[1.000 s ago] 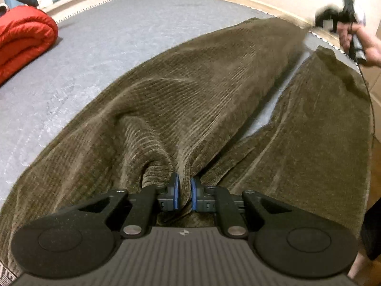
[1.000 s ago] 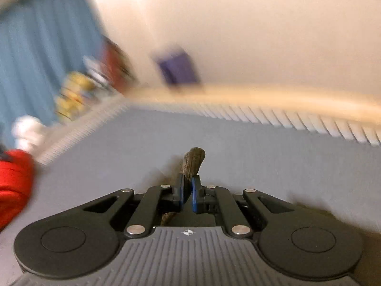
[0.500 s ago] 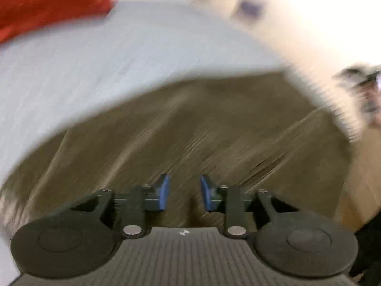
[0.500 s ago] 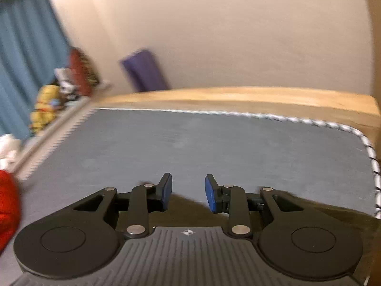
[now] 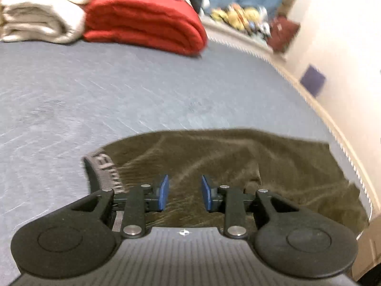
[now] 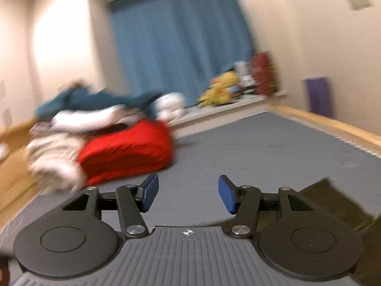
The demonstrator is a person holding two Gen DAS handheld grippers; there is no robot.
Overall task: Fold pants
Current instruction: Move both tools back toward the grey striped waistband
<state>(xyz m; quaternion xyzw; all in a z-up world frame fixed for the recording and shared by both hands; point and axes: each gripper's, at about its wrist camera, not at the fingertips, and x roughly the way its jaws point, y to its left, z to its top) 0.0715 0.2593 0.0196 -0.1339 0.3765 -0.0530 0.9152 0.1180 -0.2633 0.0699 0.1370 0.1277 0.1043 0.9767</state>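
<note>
The olive-brown corduroy pants lie rumpled on the grey mattress, with the dark waistband at their left end. My left gripper is open and empty, hovering just above the pants. My right gripper is open and empty above the mattress; a corner of the pants shows at its lower right.
A folded red blanket and a cream blanket lie at the far side of the mattress, also in the right wrist view. Plush toys sit by the blue curtain. A wooden frame edges the mattress.
Both grippers were shut on the pants a second ago. They have opened, let go, and swung round towards the far side of the room.
</note>
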